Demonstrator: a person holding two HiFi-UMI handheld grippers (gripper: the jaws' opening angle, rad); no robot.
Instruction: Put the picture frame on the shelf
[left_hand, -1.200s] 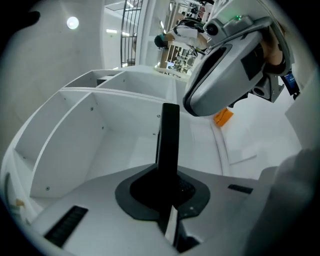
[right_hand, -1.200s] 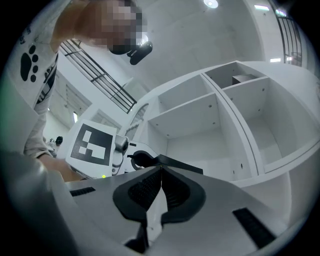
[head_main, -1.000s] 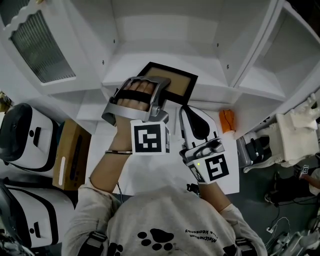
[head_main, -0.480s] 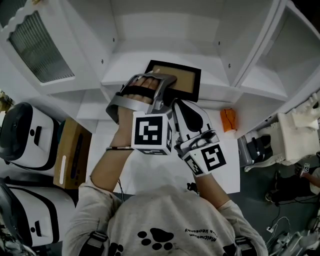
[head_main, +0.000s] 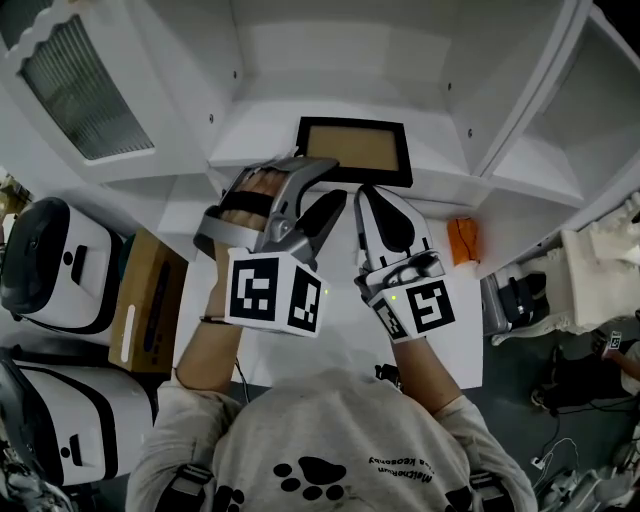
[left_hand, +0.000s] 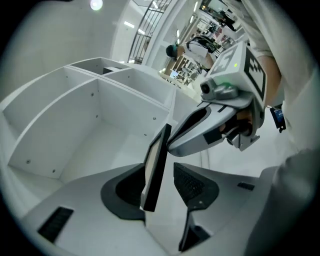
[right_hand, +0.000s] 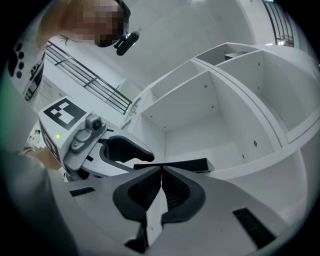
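Plainly found the picture frame (head_main: 355, 150) lying flat on the white shelf (head_main: 255, 145), in the middle compartment, close to the front edge, with its black border up and its tan centre showing. Saw the left claw (left_hand: 159, 187) at the frame's near left corner, jaws just opened and standing wide. Looked along those jaws and saw the frame edge-on between them. Made out a clear gap between the frame and the right-hand pad (left_hand: 192, 185), but could not tell whether the other pad touched it. Read no grip there.

Found the right claw (right_hand: 161, 180) just beside the left one, pads pressed together with nothing between them. Saw its tips pointing toward the frame's near edge and close to it, and could not tell whether they touched.

Noted a small orange thing (head_main: 458, 240) on the white table (head_main: 455, 345), to the right of the right claw. Also noted a brown cardboard box (head_main: 145, 315) off the table's left side.
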